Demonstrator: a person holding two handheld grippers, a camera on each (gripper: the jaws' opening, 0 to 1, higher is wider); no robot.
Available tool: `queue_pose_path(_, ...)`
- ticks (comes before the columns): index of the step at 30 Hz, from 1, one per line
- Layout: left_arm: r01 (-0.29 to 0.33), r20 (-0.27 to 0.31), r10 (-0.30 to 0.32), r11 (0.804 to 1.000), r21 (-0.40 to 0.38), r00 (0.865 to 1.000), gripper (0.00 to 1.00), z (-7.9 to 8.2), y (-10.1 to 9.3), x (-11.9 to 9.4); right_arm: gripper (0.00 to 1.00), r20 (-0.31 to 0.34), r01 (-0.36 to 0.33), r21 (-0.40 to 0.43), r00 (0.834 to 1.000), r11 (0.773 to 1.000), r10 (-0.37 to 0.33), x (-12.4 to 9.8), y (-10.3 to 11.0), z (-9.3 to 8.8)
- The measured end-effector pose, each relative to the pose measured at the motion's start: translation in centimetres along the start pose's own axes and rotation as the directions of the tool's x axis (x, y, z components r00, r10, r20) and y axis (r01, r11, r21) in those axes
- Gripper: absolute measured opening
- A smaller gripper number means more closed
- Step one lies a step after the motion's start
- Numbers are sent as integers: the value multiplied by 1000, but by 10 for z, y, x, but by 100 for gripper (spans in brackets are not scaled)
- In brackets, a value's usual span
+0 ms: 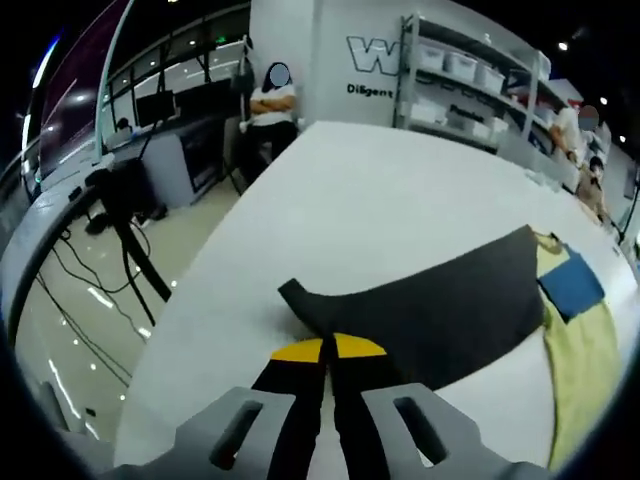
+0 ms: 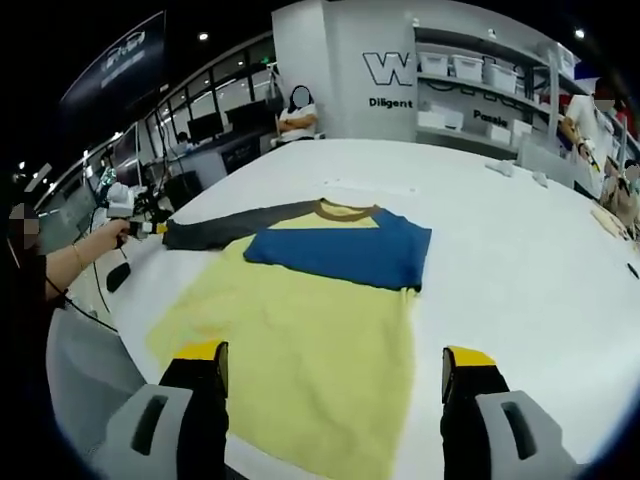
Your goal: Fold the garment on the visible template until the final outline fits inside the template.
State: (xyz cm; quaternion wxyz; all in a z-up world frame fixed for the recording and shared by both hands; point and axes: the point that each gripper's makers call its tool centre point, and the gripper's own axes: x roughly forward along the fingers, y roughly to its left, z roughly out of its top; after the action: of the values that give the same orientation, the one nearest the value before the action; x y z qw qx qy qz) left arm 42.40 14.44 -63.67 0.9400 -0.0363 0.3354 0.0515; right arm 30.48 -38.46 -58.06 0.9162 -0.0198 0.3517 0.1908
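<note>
The garment (image 2: 300, 320) is lying spread flat on the white surface (image 2: 520, 270): a long-sleeved shirt with a yellow body, a blue band across the chest and shoulders, and a dark grey sleeve (image 2: 225, 225) reaching out to the left. By its look it is soft, light and limp, so it will probably sag and crease wherever it is lifted, and is best taken by an edge, a cuff, hem corner or shoulder seam, pinching one layer and dragging low across the surface. No template outline is readable under it.

In the left gripper view the left claw (image 1: 329, 350) is sitting closed, its yellow-tipped jaws pressed together right at the near edge of the dark sleeve (image 1: 440, 300); whether cloth is pinched between them I cannot tell. This view is showing the sleeve close up, with the shirt's blue and yellow only at the far right.

In the right gripper view the right claw (image 2: 335, 365) is standing wide open and empty at the hem end. This view is taking in the whole shirt, plus the person's hand (image 2: 105, 235) holding the left claw at the sleeve's end. Shelving (image 2: 480, 90) is standing far behind.
</note>
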Motion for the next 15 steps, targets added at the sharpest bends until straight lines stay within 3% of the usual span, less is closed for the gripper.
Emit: queue_pose_path(15, 96, 45, -99, 993, 65, 994, 0, 33, -36, -6, 89, -20, -17, 13, 1000, 1000, 17, 2, 4, -7)
